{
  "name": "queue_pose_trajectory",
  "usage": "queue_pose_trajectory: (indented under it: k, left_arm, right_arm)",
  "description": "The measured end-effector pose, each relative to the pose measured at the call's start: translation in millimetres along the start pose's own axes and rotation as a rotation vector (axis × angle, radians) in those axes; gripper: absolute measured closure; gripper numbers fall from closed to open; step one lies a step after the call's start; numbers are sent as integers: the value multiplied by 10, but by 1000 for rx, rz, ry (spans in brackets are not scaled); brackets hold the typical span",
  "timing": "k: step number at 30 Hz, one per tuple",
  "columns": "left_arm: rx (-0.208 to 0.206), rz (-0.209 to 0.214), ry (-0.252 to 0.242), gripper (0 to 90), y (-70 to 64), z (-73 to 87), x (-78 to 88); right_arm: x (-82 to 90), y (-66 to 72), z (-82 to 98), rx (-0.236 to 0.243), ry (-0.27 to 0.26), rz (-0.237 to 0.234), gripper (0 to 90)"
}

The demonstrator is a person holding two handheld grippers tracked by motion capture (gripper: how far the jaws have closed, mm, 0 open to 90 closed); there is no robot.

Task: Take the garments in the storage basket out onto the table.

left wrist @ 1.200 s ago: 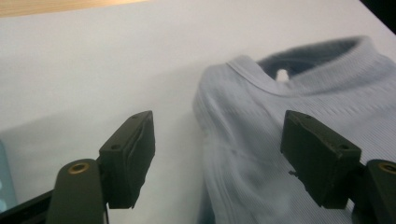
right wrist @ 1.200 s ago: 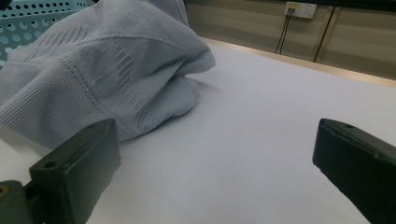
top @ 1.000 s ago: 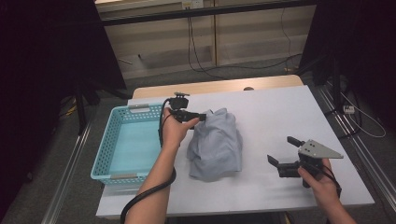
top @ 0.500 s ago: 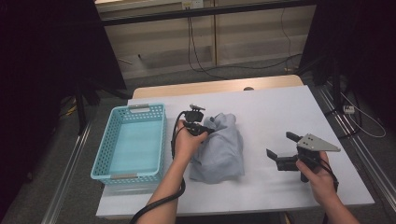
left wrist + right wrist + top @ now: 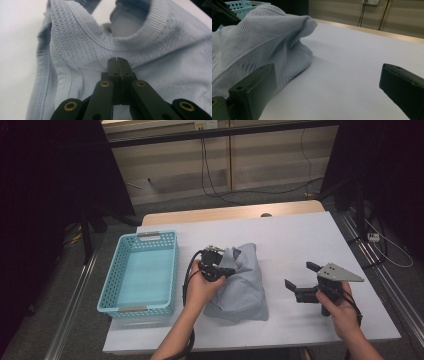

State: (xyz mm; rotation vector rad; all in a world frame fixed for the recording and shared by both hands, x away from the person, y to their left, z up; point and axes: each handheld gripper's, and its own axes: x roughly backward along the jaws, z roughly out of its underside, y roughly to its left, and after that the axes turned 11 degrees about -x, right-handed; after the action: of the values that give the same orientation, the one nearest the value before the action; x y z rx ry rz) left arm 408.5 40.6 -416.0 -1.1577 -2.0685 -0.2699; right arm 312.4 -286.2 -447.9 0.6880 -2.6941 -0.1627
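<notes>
The left tool (image 5: 117,61) is pinching the shirt (image 5: 239,282) on the table (image 5: 300,235); the right tool (image 5: 299,281) is hovering spread beside it.

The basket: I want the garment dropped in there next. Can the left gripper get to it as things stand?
Probably yes. The left gripper, shut on the grey garment, sits just beside the blue basket, with only bare table between them.

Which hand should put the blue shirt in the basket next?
Left, probably. The left gripper is shut on the light blue knit shirt, right beside the turquoise plastic basket. The right gripper sits open on the shirt's far side.
</notes>
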Motion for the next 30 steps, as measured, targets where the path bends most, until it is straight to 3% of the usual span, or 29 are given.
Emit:
queue_pose_trajectory:
  k: [6, 11, 18, 21, 30]
  left_arm:
    - [4, 6, -11, 900, -34, 193, -80]
    - [-27, -5, 5, 900, -103, 306, -149]
    - [-67, -35, 15, 900, -182, 361, -134]
    - [-61, -33, 4, 900, -177, 386, -126]
    - [-55, -29, 13, 900, -157, 412, -93]
  right_arm:
    - [-73, 32, -28, 0, 22, 6, 11]
    - [-189, 81, -37, -3, 57, -12, 11]
    - [-397, 88, -90, -21, 106, -13, 19]
    - [-514, 82, -107, -61, 122, 7, 33]
    - [-757, 145, -164, -55, 173, 19, 48]
